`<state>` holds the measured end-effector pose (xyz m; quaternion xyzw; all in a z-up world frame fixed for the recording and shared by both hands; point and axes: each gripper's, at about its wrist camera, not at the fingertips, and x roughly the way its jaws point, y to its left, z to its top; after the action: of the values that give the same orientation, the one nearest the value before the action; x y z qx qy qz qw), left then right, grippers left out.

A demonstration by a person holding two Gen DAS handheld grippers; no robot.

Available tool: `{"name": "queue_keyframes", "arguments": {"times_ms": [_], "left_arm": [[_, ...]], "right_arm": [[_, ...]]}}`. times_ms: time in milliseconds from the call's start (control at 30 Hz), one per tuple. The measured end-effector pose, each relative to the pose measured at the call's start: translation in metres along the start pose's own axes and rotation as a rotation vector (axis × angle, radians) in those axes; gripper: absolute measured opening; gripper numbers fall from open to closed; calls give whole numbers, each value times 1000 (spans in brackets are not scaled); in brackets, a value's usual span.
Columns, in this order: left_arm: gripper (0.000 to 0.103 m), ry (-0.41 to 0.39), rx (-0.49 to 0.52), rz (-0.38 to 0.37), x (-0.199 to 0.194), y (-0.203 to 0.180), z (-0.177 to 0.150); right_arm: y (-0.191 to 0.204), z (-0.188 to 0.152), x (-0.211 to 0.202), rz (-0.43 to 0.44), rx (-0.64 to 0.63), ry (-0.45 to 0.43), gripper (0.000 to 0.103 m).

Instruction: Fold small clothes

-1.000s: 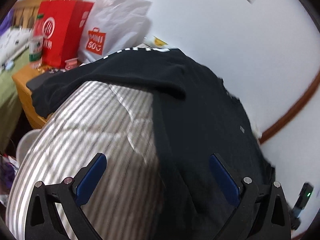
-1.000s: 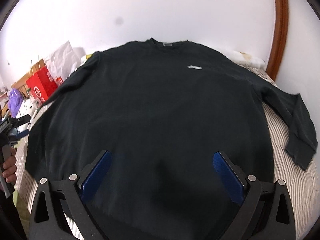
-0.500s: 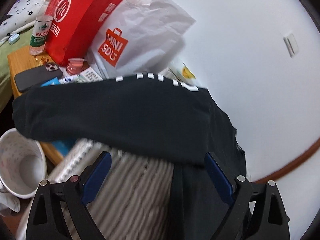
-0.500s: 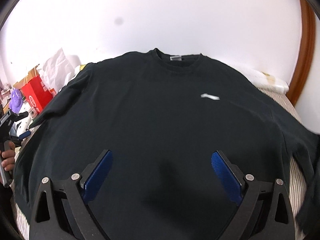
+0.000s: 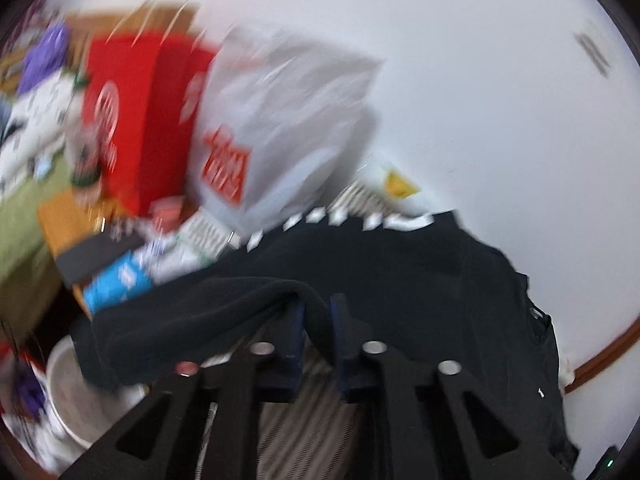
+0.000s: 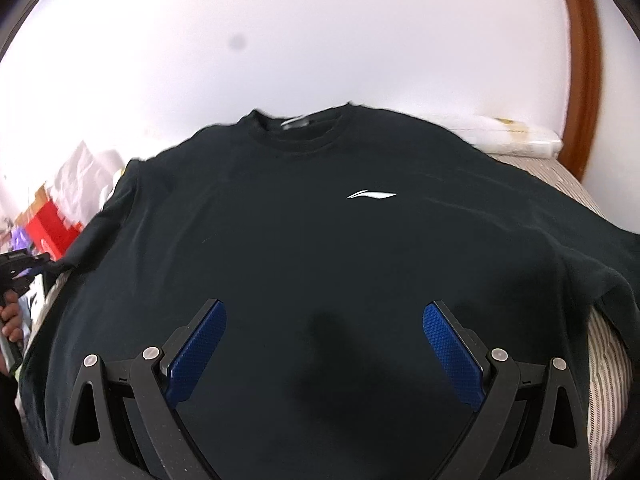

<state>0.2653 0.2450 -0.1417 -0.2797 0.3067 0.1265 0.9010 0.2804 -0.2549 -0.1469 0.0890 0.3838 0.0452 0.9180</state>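
A black long-sleeved sweatshirt (image 6: 320, 240) lies spread front-up on the striped bed, its collar toward the wall and a white logo (image 6: 371, 195) on the chest. My right gripper (image 6: 324, 312) hovers open over the lower chest with nothing between its blue pads. In the left wrist view, my left gripper (image 5: 316, 304) is closing on a raised fold of the sweatshirt's left sleeve (image 5: 180, 320), and the pads pinch the cloth. The cuff end droops to the left past the bed's edge. The left gripper (image 6: 24, 268) also shows at the far left of the right wrist view, held by a hand (image 6: 10, 320).
Beside the bed stands a wooden nightstand (image 5: 68, 216) crowded with a red paper bag (image 5: 132, 120), a white shopping bag (image 5: 280, 128), a bottle and small items. A white tub (image 5: 76, 396) sits on the floor below. Striped sheet (image 6: 608, 360) shows at the right, with a brown wooden frame (image 6: 580, 60) behind it.
My left gripper travelled along the sleeve toward the nightstand and shut on it, lifting a fold. My right gripper moved closer over the chest and stayed open.
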Motion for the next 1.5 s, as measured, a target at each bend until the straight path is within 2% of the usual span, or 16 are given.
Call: {"name": "queue_keyframes", "arguments": {"times_ms": [133,267,400,500,600,733,833,900,933,1067,1233,1300,1400,1500], "left_arm": [[8,-49,126,-29,-19,-56,13],[8,-51,269,-127,-20,-122,3],[8,18,438,-237,-8,-197,-34],[8,92,559,-253,10,-238,-76],[11,149,629,-244,32,-251,-107],[23,227,622,-249,46,-237,-121],[37,185,627,-241,29,-219,-120],[63,146,612,-235,16,-200,-117],[66,128,604,-227,12,-191,-114],[66,74,582,-123,-6,-136,-109],[66,113,488,-31,-1,-89,-96],[66,110,444,-46,2,-82,-86],[66,131,416,-26,10,-75,-83],[66,159,363,-39,14,-64,-79]], "right_arm": [[-17,0,5,81,90,41,98],[-24,2,1,98,132,16,98],[-25,2,-2,106,139,4,98],[-26,3,-4,97,136,0,98],[-31,3,-3,103,161,7,98],[-31,4,-2,73,149,7,98],[-25,4,-2,61,121,7,98],[-19,4,-1,52,90,7,98],[-16,4,0,49,74,11,98],[-4,4,2,39,15,21,96],[17,3,-1,31,-79,-2,90],[29,2,-4,36,-130,-11,89],[49,5,-13,41,-168,-43,87],[83,19,-18,108,-218,-45,87]]}}
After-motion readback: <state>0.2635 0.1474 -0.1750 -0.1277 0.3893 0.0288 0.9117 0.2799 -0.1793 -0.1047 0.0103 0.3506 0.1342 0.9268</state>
